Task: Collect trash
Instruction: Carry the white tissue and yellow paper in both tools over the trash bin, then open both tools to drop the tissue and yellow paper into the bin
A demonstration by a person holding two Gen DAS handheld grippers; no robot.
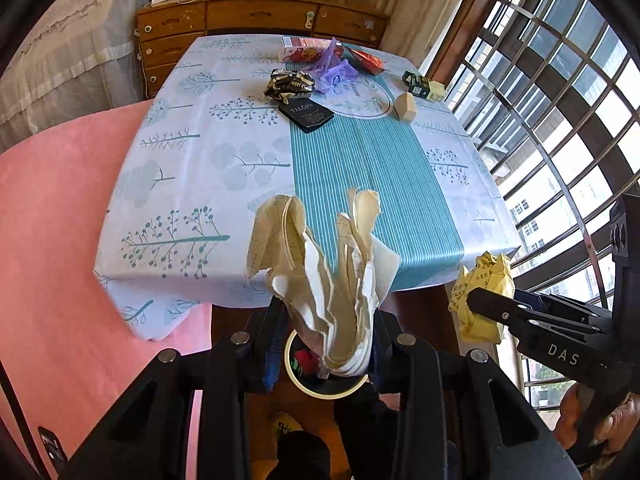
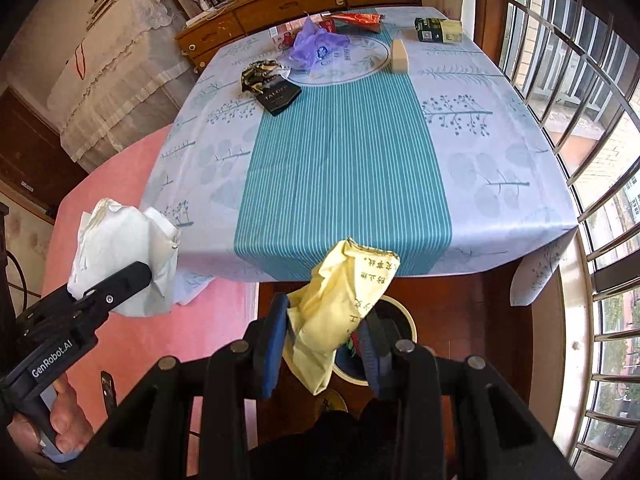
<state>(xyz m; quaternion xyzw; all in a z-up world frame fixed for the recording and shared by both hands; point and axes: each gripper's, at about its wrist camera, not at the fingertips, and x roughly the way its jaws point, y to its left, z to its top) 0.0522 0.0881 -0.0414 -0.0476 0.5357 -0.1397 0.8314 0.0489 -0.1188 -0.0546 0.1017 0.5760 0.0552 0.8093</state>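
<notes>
My left gripper point(image 1: 324, 344) is shut on a bunch of torn cream paper point(image 1: 332, 280), held just over the round bin point(image 1: 326, 390) on the floor in front of the table. That paper bunch point(image 2: 124, 256) and the left gripper point(image 2: 116, 292) also show at the left of the right wrist view. My right gripper point(image 2: 324, 348) is shut on a crumpled yellow paper point(image 2: 332, 308) with printed characters, above the bin point(image 2: 402, 320). In the left wrist view the yellow paper point(image 1: 484, 296) hangs at the right. On the table lie a crumpled black wrapper point(image 1: 288, 85), a purple bag point(image 1: 332, 70) and a red wrapper point(image 1: 366, 60).
The table point(image 1: 200, 168) has a pale tree-print cloth with a teal striped runner. It also holds a black card point(image 1: 306, 114), a beige block point(image 1: 406, 106) and a green box point(image 1: 422, 84). A pink cover point(image 1: 52, 220) lies left, a wooden dresser point(image 1: 248, 16) behind, barred windows point(image 1: 560, 120) right.
</notes>
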